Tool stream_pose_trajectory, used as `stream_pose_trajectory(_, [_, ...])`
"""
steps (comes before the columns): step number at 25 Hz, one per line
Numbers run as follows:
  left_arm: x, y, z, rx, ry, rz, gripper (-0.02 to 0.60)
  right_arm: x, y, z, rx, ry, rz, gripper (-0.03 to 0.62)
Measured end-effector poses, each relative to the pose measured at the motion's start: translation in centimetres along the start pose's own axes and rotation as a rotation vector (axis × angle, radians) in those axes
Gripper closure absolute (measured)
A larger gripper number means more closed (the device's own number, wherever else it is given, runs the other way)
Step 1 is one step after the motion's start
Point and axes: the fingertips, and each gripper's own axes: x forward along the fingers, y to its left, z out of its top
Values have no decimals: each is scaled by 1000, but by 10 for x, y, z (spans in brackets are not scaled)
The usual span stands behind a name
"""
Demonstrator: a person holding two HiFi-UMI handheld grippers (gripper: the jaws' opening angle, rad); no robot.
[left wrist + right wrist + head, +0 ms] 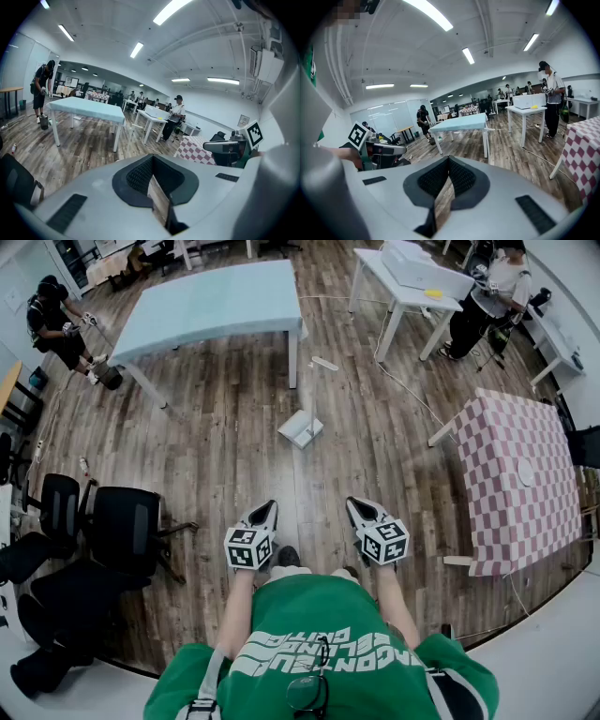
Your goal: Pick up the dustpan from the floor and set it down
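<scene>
The white dustpan lies on the wooden floor, in the head view just above the centre. Both grippers are held out in front of the person's green shirt, well short of the dustpan and pointing toward it. The left gripper is shut with nothing in it, and the right gripper is also shut and empty. In the left gripper view, the left gripper has its jaws meeting at the tip. The right gripper looks the same in the right gripper view. The dustpan is hidden in both gripper views.
A light blue table stands beyond the dustpan, with a white table at the back right. A table with a checked cloth is at the right, and black office chairs at the left. A person stands at the far left, another at the far right.
</scene>
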Motion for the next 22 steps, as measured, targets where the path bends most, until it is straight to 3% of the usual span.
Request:
stream_pose_trajectory(9, [7,20,6,-16,13,-17,578,19,6,2,-19,33,-8,585])
stream_pose_trajectory(22, [38,40,24,0,41,-80,578,38,-7,-2,18,50,-100,585])
